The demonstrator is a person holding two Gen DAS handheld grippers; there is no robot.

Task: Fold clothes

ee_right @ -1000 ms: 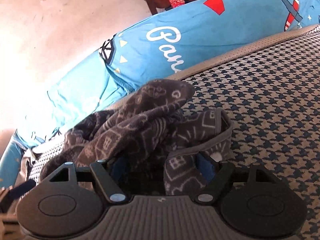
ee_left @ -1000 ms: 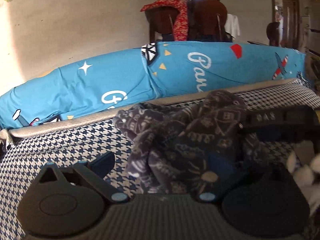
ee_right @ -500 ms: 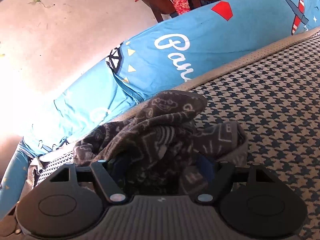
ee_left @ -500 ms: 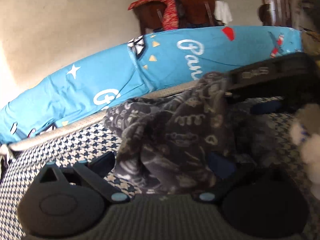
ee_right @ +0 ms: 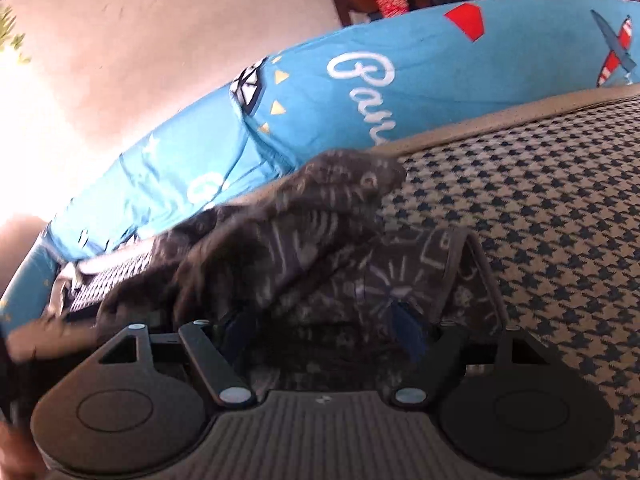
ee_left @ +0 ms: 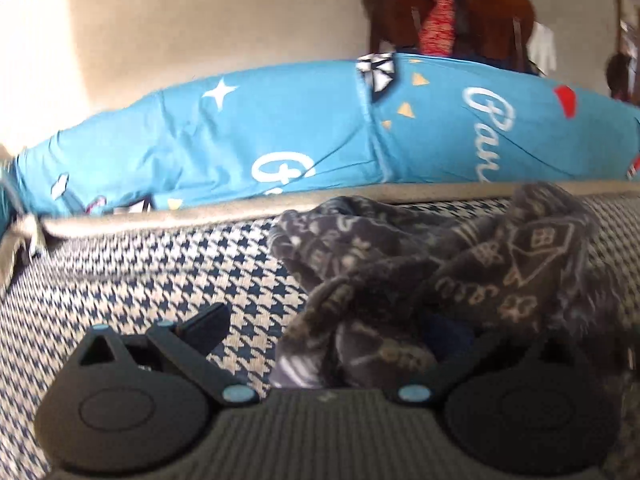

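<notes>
Right claw point(ee_right: 320, 324): fingers spread wide, dark patterned garment point(ee_right: 320, 248) bunched between them. Blue pads sit against the cloth on both sides, but whether they actually press it I cannot tell; cloth hides the contact. Likely positioned there to take hold of a hemmed edge for spreading the piece flat, since it is crumpled and no fold is started.

Left claw point(ee_left: 320, 328): also spread. Left finger point(ee_left: 208, 320) is bare over the checked cover, touching no cloth. Right finger is buried under the garment point(ee_left: 440, 280), tip hidden. Nothing pinched. Judged to be coming in at the garment's left end to find a second edge.

Garment lies in a heap on the mattress point(ee_left: 140, 272), on its houndstooth cover, near the far piped edge. Blue bedding roll point(ee_left: 280, 136) lies just behind the garment, along that edge. Beyond the roll, behind the garment: wooden chair point(ee_left: 492, 16) with red cloth point(ee_left: 436, 20) draped on it, against the wall.

View differences: right wrist view shows the garment's bound hem looping at its right end, and open cover to the right of the garment. Left wrist view shows the garment's left end, the bare cover left of it, and the bare left finger. Neither view shows the other claw clearly.
</notes>
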